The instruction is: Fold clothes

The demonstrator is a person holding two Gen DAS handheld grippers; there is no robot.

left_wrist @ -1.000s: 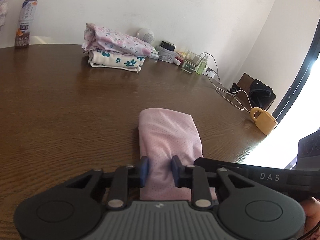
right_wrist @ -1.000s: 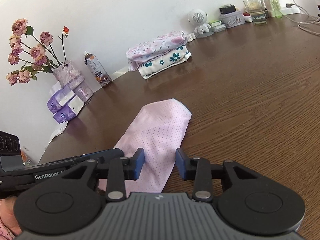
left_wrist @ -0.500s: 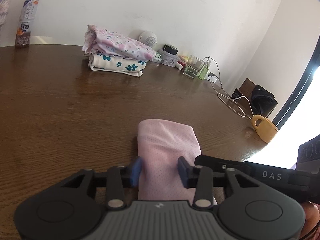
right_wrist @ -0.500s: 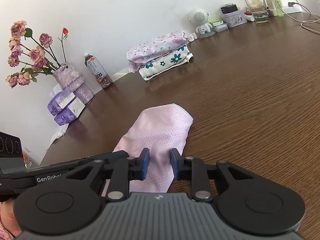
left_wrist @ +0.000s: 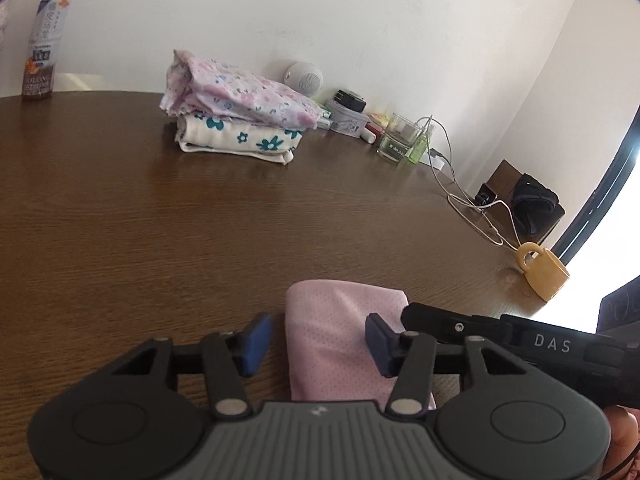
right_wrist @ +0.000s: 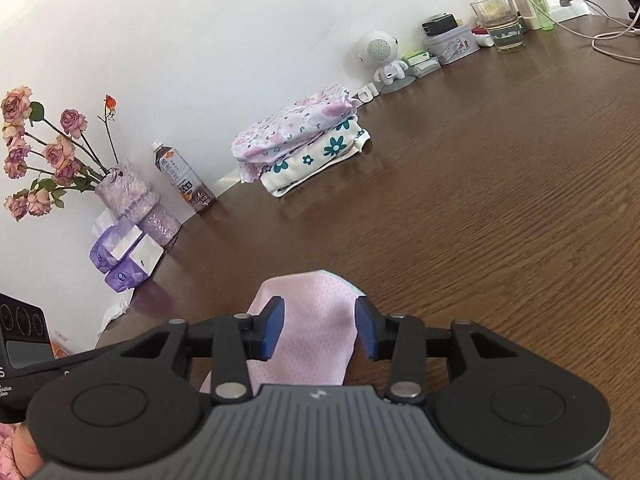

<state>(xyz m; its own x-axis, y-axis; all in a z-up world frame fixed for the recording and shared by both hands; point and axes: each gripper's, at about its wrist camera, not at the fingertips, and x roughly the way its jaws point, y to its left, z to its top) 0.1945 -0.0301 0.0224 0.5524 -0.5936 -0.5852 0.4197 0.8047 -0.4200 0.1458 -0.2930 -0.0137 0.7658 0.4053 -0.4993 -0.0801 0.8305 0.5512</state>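
A folded pink dotted cloth (left_wrist: 340,332) lies flat on the brown wooden table (left_wrist: 160,220). My left gripper (left_wrist: 318,342) is open, its blue pads spread over the cloth's near end, holding nothing. The cloth also shows in the right wrist view (right_wrist: 316,336). My right gripper (right_wrist: 318,330) is open over it, with its pads on either side. The right gripper's body (left_wrist: 520,344) lies just right of the cloth in the left wrist view.
A stack of two folded floral garments (left_wrist: 240,120) sits at the back of the table. A drink bottle (left_wrist: 44,40), a white speaker (right_wrist: 380,56), a glass (left_wrist: 400,140), cables, a yellow mug (left_wrist: 540,268) and a vase of roses (right_wrist: 120,196) line the edges.
Both grippers have drawn back toward me along the pink cloth and their jaws have opened wider. The cloth lies flat where it was.
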